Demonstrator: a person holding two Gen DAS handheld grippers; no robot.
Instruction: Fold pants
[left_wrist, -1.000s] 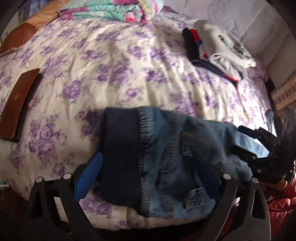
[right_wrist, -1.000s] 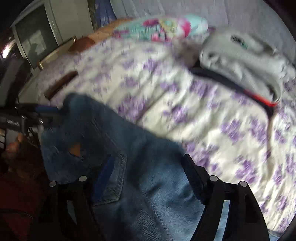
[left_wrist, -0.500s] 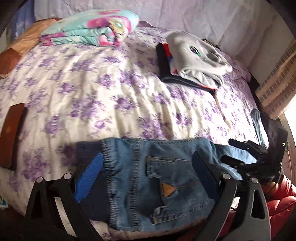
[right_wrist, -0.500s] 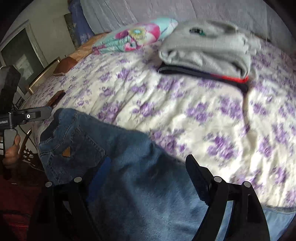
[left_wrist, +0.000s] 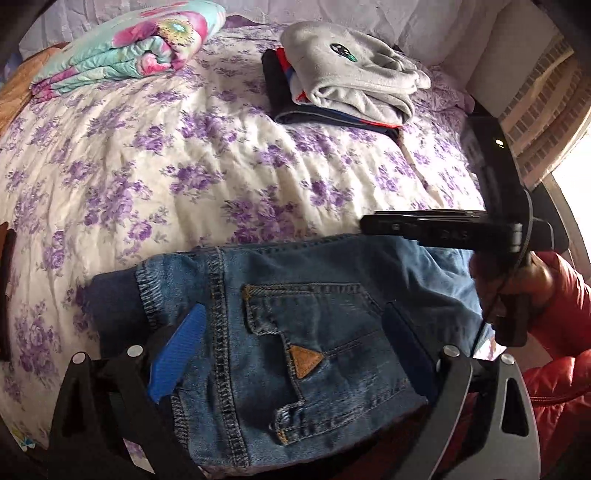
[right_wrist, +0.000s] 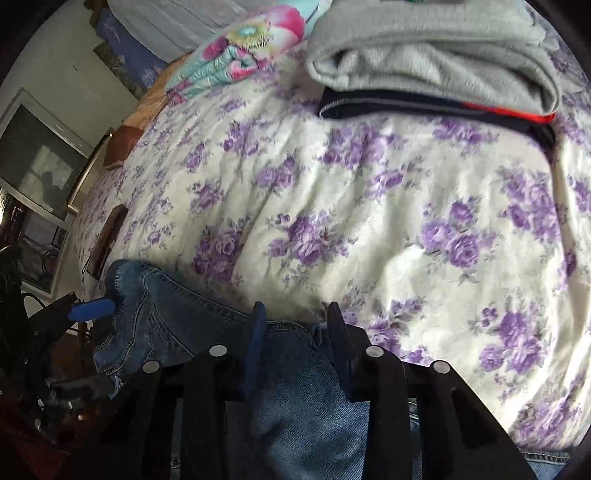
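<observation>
The blue jeans (left_wrist: 306, 332) lie at the near edge of the bed, back pocket with a tan triangle patch up. My left gripper (left_wrist: 295, 343) is wide open, its fingers spread over the waist end of the jeans. The right gripper (left_wrist: 424, 225) shows at the right in the left wrist view, above the leg part. In the right wrist view my right gripper (right_wrist: 295, 332) has narrowed onto a fold of the jeans (right_wrist: 177, 317); the left gripper's blue pad (right_wrist: 90, 310) shows at the far left.
The bed has a white spread with purple flowers (left_wrist: 184, 155). A stack of folded clothes with a grey sweatshirt on top (left_wrist: 351, 74) lies at the back right. A folded colourful blanket (left_wrist: 125, 48) lies at the back left. A brown flat object (right_wrist: 107, 236) lies by the left edge.
The right gripper's jaws have closed from wide open to narrow around the jeans fabric. Both grippers have moved lower and nearer the bed. The jeans lie flatter, pocket side up.
</observation>
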